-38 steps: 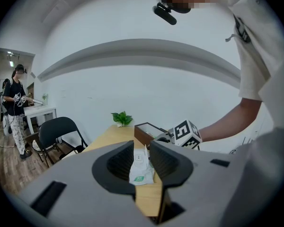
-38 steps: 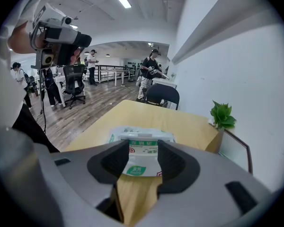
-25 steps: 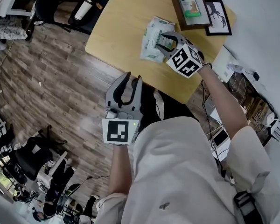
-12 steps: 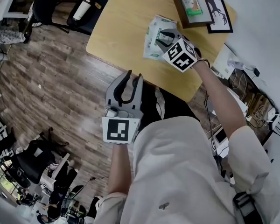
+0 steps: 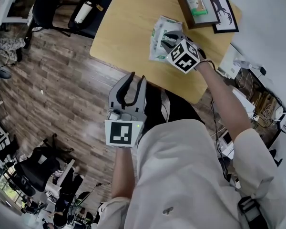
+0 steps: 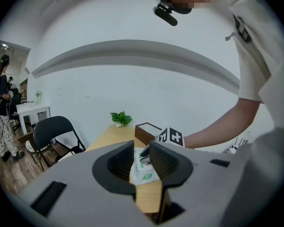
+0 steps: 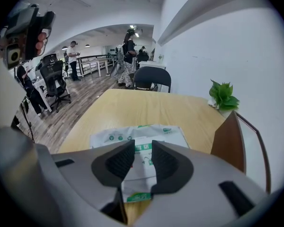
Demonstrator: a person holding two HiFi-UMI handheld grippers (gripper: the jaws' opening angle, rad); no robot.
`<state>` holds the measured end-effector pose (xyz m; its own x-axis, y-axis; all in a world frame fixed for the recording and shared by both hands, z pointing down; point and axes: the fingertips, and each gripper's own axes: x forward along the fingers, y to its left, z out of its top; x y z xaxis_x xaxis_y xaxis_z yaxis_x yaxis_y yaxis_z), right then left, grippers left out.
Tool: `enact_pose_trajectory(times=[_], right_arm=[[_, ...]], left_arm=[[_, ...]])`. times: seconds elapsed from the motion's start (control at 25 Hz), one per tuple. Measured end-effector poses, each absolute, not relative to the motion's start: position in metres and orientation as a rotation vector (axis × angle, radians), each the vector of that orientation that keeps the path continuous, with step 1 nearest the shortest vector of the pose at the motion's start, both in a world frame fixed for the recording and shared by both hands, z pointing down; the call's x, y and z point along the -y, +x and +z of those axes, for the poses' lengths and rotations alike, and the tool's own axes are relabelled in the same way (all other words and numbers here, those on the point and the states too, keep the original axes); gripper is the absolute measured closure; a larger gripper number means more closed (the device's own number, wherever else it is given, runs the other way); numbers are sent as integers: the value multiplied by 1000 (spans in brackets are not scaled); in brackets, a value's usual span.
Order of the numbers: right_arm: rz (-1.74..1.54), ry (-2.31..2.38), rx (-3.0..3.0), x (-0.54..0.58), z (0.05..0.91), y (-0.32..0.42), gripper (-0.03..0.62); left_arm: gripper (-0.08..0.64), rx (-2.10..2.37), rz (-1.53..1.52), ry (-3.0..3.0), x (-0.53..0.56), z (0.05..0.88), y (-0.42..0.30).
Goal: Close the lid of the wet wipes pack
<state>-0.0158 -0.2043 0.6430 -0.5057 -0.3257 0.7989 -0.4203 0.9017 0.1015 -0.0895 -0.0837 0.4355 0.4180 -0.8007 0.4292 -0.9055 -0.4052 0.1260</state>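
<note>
The white and green wet wipes pack (image 5: 157,42) lies flat on the wooden table (image 5: 128,23). My right gripper (image 5: 168,36) points steeply down over its middle. Its jaws are closing, and in the right gripper view the pack's printed label (image 7: 141,150) shows through the narrow gap of the right gripper (image 7: 142,149); no pad visibly presses on it. My left gripper (image 5: 133,81) hangs over the floor off the table's near edge, open and empty. In the left gripper view the left gripper (image 6: 141,149) looks toward the pack (image 6: 144,170) from a distance.
A brown box frame (image 5: 194,6) and a black picture frame (image 5: 224,14) lie beyond the pack. A small plant (image 7: 222,96) stands by the wall. A black chair (image 5: 62,4) stands left of the table, and cables (image 5: 250,75) lie at the right.
The right gripper has sunk a little toward the pack. The left gripper has kept still.
</note>
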Motion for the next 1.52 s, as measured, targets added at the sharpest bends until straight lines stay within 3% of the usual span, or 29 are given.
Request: enact_pose_trajectory(times=[0.92,1.52], right_arm=[[203,558,2104,207,646,-15,491],[89,710,2132,185,564,-8,518]], left_arm=[[462,1418,410,2388,90,432,-102],[462,1401,330,2492,88,398,-121]])
